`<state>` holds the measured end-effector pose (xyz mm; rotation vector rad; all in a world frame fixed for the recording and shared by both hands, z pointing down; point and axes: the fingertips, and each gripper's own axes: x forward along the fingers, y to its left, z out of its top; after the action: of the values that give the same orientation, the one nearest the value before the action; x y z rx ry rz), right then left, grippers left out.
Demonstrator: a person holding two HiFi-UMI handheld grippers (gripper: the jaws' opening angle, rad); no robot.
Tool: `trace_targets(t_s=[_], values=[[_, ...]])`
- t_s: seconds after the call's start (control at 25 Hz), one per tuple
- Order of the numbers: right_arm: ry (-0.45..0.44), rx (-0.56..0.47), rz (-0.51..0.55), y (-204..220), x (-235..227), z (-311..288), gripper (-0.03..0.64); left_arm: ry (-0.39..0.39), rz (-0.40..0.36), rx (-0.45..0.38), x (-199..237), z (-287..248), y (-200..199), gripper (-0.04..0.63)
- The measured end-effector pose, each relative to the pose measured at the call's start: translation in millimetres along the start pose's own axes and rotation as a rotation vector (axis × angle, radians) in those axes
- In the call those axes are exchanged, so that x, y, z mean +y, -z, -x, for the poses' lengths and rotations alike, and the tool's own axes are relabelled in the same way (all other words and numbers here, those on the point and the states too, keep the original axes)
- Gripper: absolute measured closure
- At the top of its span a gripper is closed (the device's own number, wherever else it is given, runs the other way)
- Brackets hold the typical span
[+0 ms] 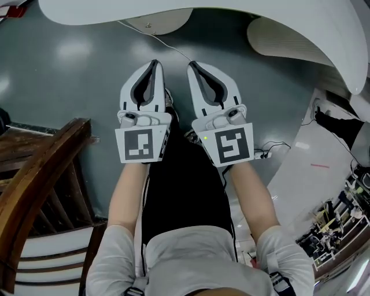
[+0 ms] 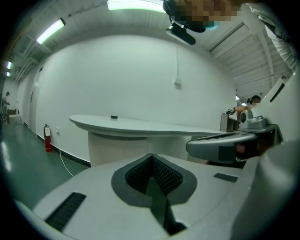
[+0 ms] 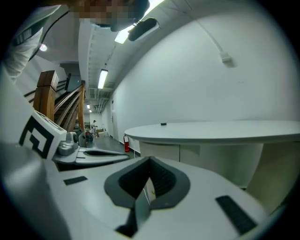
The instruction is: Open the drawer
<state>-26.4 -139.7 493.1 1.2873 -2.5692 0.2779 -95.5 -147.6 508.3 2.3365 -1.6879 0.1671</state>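
My left gripper (image 1: 153, 62) and right gripper (image 1: 192, 65) are held side by side at arm's length over the grey-green floor, both shut with nothing between the fingers. Ahead stands a curved white desk (image 1: 173, 8). In the left gripper view the left gripper (image 2: 151, 158) points at the desk top (image 2: 140, 125) and its white base cabinet (image 2: 112, 147); the right gripper (image 2: 225, 145) shows beside it. The right gripper (image 3: 150, 161) faces the same desk (image 3: 211, 131), whose base has panel seams (image 3: 159, 151). No drawer handle can be made out.
A curved wooden rail (image 1: 40, 173) stands close at my left. A white cable (image 1: 167, 43) runs over the floor toward the desk. A power strip (image 1: 263, 153) lies at the right by a white floor panel (image 1: 312, 167). A red fire extinguisher (image 2: 48, 138) stands against the far wall.
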Motion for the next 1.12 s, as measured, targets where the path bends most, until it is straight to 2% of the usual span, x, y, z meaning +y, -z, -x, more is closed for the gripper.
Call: trace_targets(t_s=[0.28,0.64,0.8,1.12], values=[[-0.019,0.053,0.010,20.3,-1.0,-25.5,0.603,-0.079,0.062,0.047,44.3,-39.0,45.1,0.594],[-0.018,0.036,-0.039,16.5,-8.7,-52.7,0.603,-0.127,0.124,0.077,79.0,-72.7,58.1,0.595],[-0.017,0.038,-0.054,14.6,-21.0,-56.5,0.603,-0.117,0.137,0.101,83.4,-97.7,63.0,0.594],[-0.014,0.031,-0.066,13.9,-20.9,-63.0,0.603,-0.119,0.317,0.113,105.4,-119.2,81.1,0.592]])
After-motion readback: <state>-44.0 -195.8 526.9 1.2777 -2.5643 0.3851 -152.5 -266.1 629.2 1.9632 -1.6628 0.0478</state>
